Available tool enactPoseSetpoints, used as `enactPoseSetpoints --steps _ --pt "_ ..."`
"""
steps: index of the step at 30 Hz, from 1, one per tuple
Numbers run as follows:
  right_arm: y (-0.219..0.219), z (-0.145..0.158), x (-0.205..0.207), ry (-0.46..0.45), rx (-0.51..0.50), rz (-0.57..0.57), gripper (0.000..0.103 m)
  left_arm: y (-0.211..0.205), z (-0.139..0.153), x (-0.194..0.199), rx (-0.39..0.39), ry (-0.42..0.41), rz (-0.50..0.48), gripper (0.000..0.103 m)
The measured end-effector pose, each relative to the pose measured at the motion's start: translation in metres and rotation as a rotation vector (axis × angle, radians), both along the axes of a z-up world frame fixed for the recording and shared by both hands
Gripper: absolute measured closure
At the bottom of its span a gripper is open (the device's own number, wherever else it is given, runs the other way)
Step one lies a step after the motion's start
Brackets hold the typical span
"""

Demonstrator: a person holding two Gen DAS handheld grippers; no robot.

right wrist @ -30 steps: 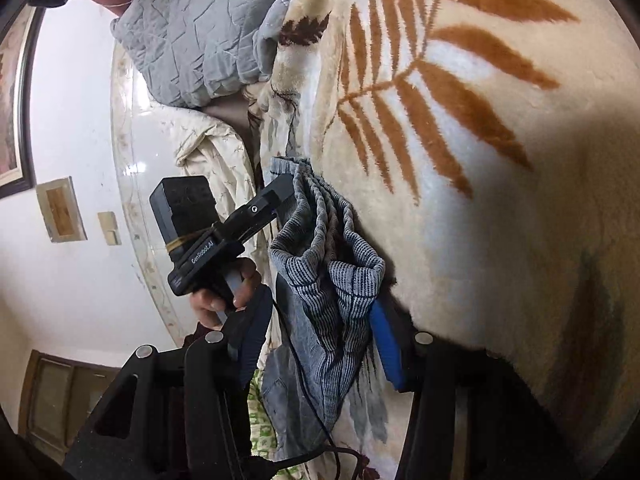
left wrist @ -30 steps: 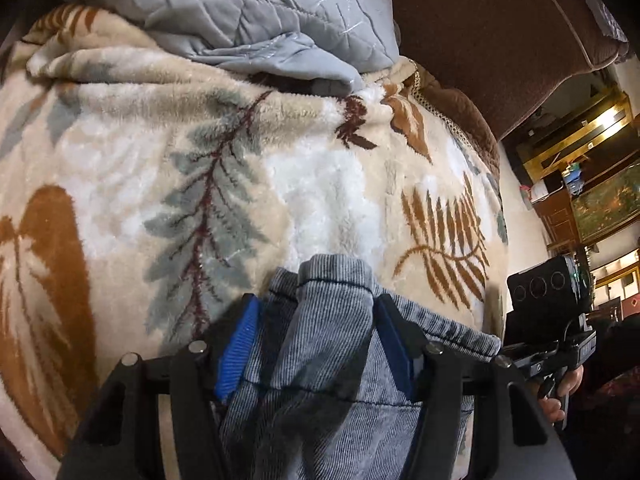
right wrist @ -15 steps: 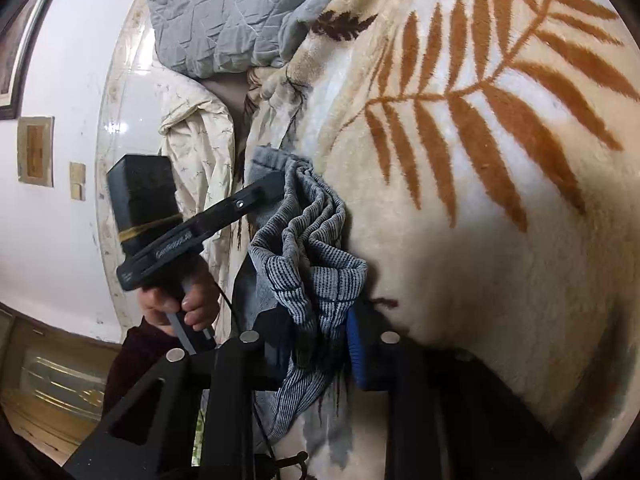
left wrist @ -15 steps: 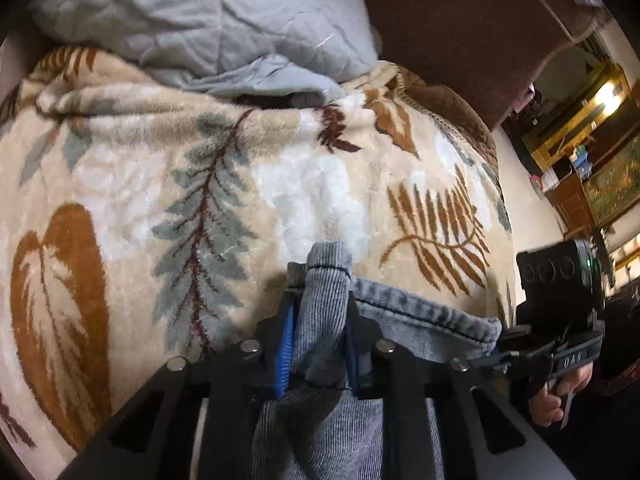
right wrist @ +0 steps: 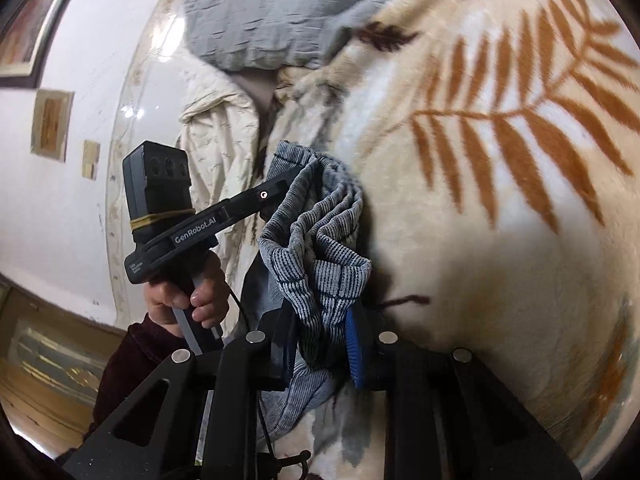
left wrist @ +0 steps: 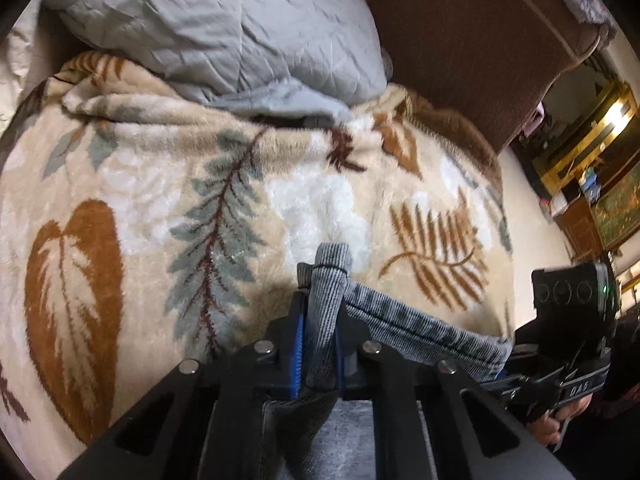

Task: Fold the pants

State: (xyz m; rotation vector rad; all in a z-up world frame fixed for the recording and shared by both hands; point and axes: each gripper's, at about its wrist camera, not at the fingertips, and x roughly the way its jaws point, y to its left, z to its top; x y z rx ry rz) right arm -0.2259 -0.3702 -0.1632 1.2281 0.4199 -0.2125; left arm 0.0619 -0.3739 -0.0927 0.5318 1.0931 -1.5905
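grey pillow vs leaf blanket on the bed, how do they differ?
The pillow is plain grey with a creased, stitched surface; the blanket is cream plush printed with brown and grey-green leaves. The pillow is a bulky lump lying on the blanket's far edge; the blanket spreads wide under the pants. Both are soft bedding.

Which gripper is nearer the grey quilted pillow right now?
Left. The left gripper clamps the pants on the pillow's side; the right gripper grips their far end.
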Motion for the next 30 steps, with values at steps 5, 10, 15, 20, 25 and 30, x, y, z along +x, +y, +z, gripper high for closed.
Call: enactPoseSetpoints --steps 5,10,15,20,25,30 --pt "0.022 0.029 0.013 -0.040 -0.147 0.049 0.084 0.031 0.030 0.007 -0.092 0.027 0.057 0.091" --pt "0.057 0.058 0.034 -0.090 -0.293 0.140 0.084 0.085 0.061 0.024 -0.191 0.043 0.138 0.091" --pt "0.096 0.070 0.064 -0.126 -0.333 0.282 0.084 0.155 0.074 0.053 -0.235 0.043 0.258 0.091" --pt "0.131 0.054 0.104 -0.070 -0.284 0.441 0.084 0.226 0.049 0.078 -0.147 0.002 0.414 0.084" --pt "0.152 0.032 0.133 -0.001 -0.222 0.568 0.080 0.286 0.015 0.093 -0.047 -0.026 0.578 0.083" --pt "0.168 0.029 0.152 0.032 -0.269 0.667 0.064 0.348 0.008 0.108 -0.047 0.005 0.804 0.074"
